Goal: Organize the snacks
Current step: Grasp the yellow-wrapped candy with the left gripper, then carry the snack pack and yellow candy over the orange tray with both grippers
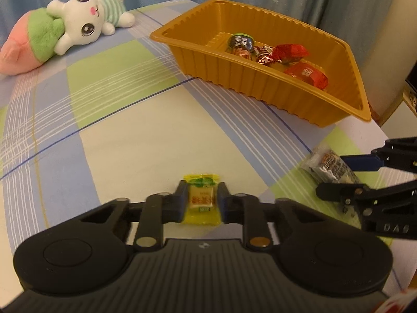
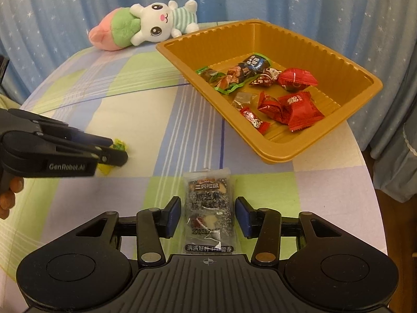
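Two claws | left claw [image 1: 202,201] clamped on yellow candy [image 1: 201,198], wrapper half-hidden | right claw [image 2: 208,216] apart, straddling sesame bar [image 2: 208,215]

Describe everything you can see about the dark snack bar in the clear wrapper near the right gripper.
The dark sesame-speckled snack bar in a clear plastic wrapper lies flat on the checked tablecloth, pointing lengthwise away from the camera. It has a black label with Chinese characters, and nuts show through the wrapper. It sits between the open fingers of the right gripper, with a gap on each side, just short of the orange ribbed plastic tray.
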A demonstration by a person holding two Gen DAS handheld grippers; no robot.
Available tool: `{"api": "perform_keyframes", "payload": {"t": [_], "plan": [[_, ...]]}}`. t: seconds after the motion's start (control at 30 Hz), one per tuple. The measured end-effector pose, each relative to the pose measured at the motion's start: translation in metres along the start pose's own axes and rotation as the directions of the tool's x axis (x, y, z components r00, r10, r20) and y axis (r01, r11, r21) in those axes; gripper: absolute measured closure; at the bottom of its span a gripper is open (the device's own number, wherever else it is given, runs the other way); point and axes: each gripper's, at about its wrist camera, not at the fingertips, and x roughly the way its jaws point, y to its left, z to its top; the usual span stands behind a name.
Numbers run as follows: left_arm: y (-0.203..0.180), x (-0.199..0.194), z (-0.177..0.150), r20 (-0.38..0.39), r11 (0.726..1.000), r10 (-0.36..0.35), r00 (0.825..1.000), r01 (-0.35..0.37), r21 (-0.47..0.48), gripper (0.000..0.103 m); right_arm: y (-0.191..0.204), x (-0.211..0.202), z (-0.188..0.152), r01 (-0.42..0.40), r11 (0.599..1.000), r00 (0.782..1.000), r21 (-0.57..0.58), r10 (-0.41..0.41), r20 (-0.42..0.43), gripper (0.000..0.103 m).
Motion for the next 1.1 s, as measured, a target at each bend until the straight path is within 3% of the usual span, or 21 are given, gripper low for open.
{"api": "perform_keyframes", "payload": {"t": [0.5,0.63,0.87,1.1], "plan": [[0.011,-0.029,-0.033,-0.05,0.995,0.028,0.998,-0.033,-0.094,0.085,0.014,0.001,-0.01,0.064,0.992,0.998,-0.107,-0.064,0.002,0.056],[0.013,-0.037,-0.042,-0.059,0.993,0.033,0.998,-0.039,-0.115,0.085,0.018,0.0,-0.011,0.063,0.992,0.998,-0.11,-0.064,0.001,0.063],[0.014,-0.047,-0.05,-0.067,0.991,0.037,0.997,-0.045,-0.128,0.085,0.028,-0.004,-0.016,0.01,0.993,0.999,-0.116,-0.014,-0.031,0.065],[0.012,-0.066,-0.046,-0.024,0.991,0.025,0.999,-0.028,-0.134,0.085,0.034,-0.015,-0.016,-0.064,0.996,0.997,-0.054,0.062,-0.034,0.065]]}}
